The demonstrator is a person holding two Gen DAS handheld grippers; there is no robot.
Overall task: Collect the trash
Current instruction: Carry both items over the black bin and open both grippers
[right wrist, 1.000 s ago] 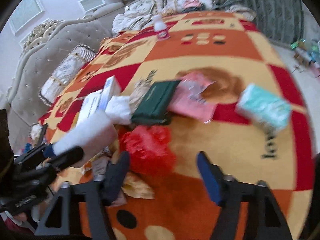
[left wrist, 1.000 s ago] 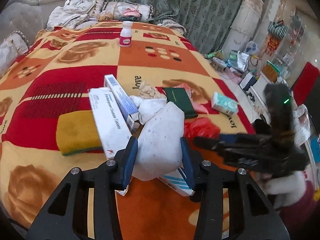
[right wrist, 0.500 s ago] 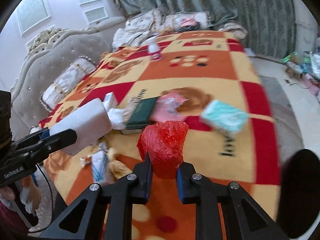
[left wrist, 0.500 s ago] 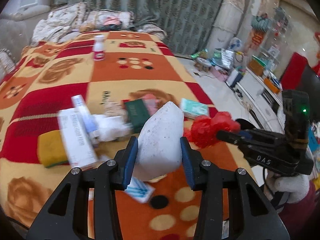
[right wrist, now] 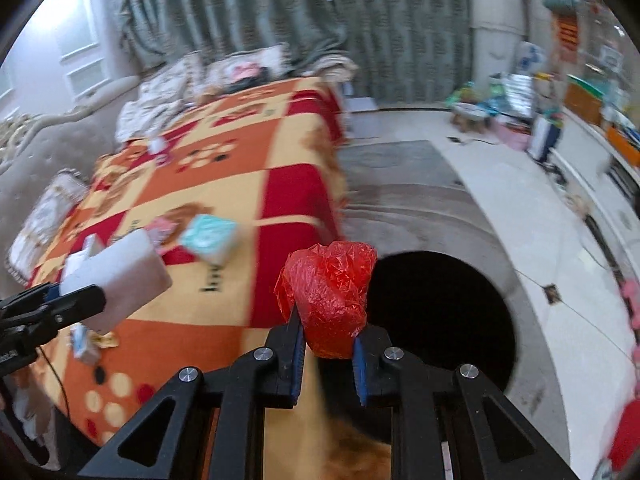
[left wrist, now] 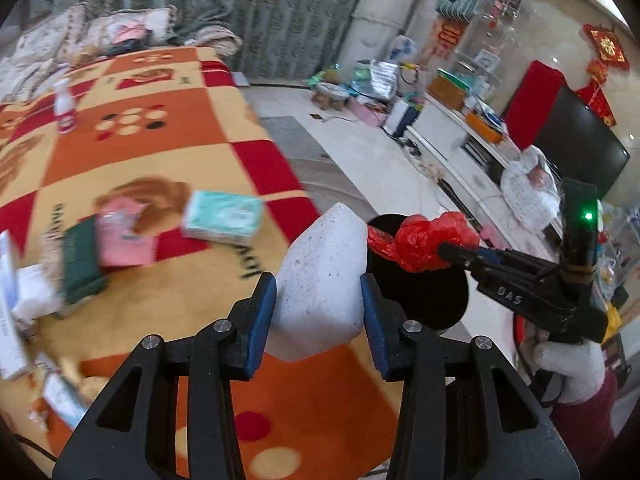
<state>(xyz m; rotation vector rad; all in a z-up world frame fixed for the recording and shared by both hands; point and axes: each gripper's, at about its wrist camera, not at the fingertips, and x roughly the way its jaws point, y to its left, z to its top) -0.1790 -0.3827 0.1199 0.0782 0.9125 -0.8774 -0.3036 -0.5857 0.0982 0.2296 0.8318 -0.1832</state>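
1. Left gripper [left wrist: 320, 308] is clamped on a white foam chunk [left wrist: 322, 280], jaws partly apart because the chunk is chunky. It's held clear of the bed, out past its right edge, so I'd guess it's headed for the black bin [right wrist: 440, 312] on the floor just beside the bed.
2. Right gripper [right wrist: 326, 346] is squeezed nearly all the way closed on a crumpled red plastic bag [right wrist: 328, 300], pads pinching the bottom of it. The bag hangs right at the bin's dark opening, so dropping it in looks like the next thing.
3. More stuff lies on the bed's orange-red checked blanket [left wrist: 132, 152]: a teal tissue pack [left wrist: 222, 218] near the right edge, a pink packet [left wrist: 126, 236] and a dark green booklet [left wrist: 80, 264] beside it, and a small white bottle [left wrist: 64, 110] toward the far end.
4. Room: green curtains, pale tiled floor, cluttered TV shelf along the right wall.
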